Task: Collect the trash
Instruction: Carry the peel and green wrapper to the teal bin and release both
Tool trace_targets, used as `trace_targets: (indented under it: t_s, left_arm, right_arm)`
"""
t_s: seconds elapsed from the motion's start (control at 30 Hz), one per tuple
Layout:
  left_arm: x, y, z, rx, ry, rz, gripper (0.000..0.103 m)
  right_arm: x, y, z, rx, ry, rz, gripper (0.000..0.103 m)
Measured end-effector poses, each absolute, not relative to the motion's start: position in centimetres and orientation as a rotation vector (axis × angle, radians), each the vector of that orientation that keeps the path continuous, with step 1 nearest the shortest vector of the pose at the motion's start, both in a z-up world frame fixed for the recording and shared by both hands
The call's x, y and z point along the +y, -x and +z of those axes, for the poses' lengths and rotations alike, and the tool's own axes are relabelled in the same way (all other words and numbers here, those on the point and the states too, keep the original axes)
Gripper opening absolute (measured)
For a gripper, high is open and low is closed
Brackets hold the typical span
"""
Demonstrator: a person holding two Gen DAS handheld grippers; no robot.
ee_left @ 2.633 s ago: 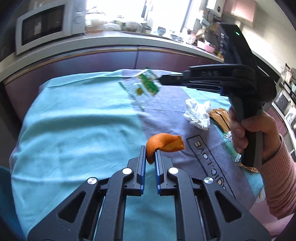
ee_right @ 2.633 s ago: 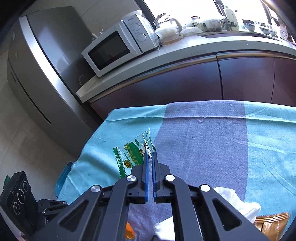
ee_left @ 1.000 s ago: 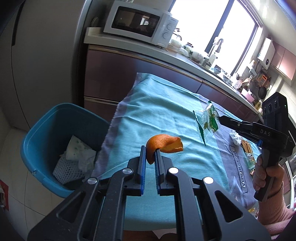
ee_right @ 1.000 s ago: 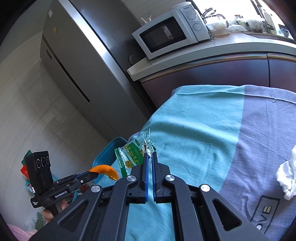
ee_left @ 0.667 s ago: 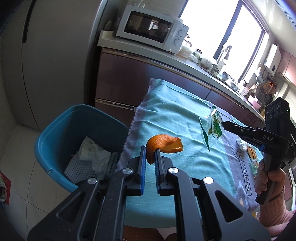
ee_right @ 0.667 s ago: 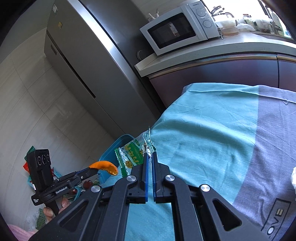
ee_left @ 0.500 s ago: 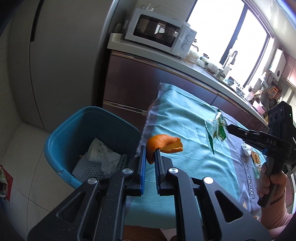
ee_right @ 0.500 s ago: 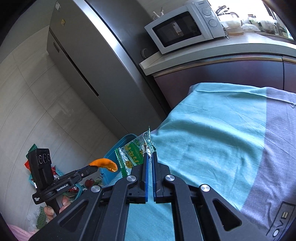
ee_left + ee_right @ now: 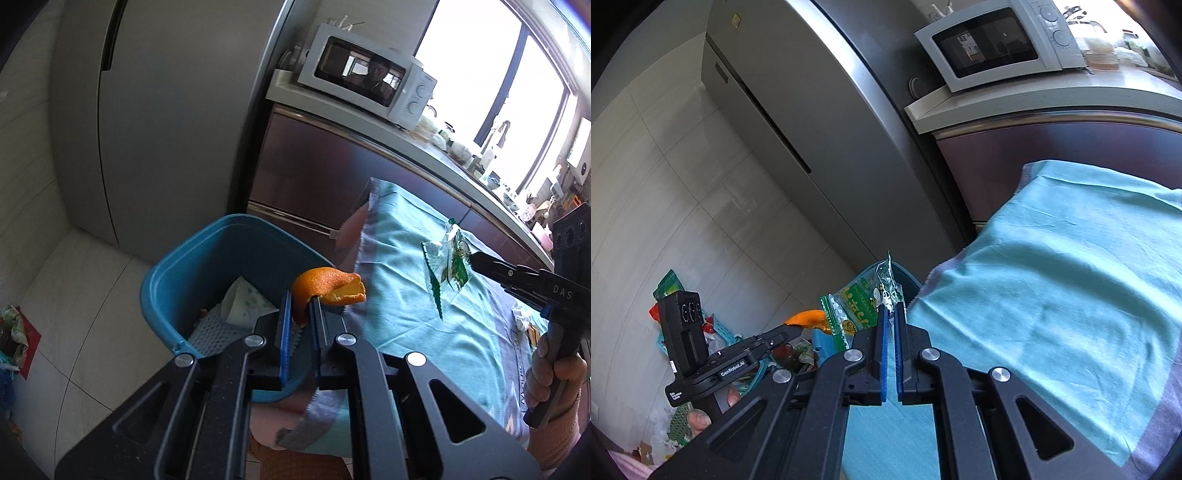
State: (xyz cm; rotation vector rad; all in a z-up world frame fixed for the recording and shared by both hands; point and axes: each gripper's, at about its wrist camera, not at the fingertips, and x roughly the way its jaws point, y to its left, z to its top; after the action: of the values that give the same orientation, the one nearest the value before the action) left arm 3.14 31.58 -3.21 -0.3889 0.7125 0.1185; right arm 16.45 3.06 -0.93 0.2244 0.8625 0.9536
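My left gripper (image 9: pixel 299 301) is shut on a curled orange peel (image 9: pixel 325 286), which hangs over the near right rim of a blue bin (image 9: pixel 192 266) on the floor. Paper and mesh trash lie inside the bin. My right gripper (image 9: pixel 891 308) is shut on a clear wrapper with green print (image 9: pixel 862 304), held near the left edge of the table's teal cloth (image 9: pixel 1052 295). The left wrist view shows that wrapper (image 9: pixel 448 260) over the cloth, in the right gripper (image 9: pixel 474 258). In the right wrist view the left gripper (image 9: pixel 792 326) and peel (image 9: pixel 809 318) are at lower left.
A steel fridge (image 9: pixel 166 122) stands behind the bin, and a microwave (image 9: pixel 365 75) sits on the counter beside it. More wrappers and a white tissue (image 9: pixel 522 317) lie at the far right of the cloth. Bags and clutter (image 9: pixel 672 288) sit on the floor at left.
Both grippers have swung left, off the table's middle toward its left end. The bin has come from the lower left to just under the peel. Both grips are unchanged.
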Motion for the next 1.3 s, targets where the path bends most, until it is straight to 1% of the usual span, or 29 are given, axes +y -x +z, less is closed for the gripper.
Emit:
trace_targets:
  t_s: [0.63, 1.03, 1.13, 1.17, 1.2, 1.3]
  left_arm:
    - [34.7, -4.6, -6.8, 0.774, 0.433, 0.239, 0.009]
    - [35.5, -6.6, -8.4, 0.815, 0.448, 0.28, 0.009]
    - [35.5, -7.1, -8.7, 0.821, 0.458, 0.285, 0.011]
    - [35.6, -7.2, -8.9, 0.824, 0.459, 0.288, 0.011]
    - [35.7, -7.3, -9.1, 0.828, 0.46, 0.291, 0.011]
    - [35.8, -7.7, -9.5, 0.835, 0.469, 0.291, 0.011]
  right_arm:
    - [11.3, -16.9, -3.3, 0.957, -0.123, 0.982, 0.003]
    - [14.8, -17.1, -5.5, 1.021, -0.071, 0.98, 0.007]
    - [15.4, -17.0, -6.2, 1.039, -0.063, 0.981, 0.012]
    - [15.5, -17.0, -6.3, 1.043, -0.062, 0.981, 0.018]
    - [15.6, -17.0, -6.5, 1.046, -0.059, 0.98, 0.022]
    - [15.6, -16.9, -6.6, 1.051, -0.057, 0.985, 0.022]
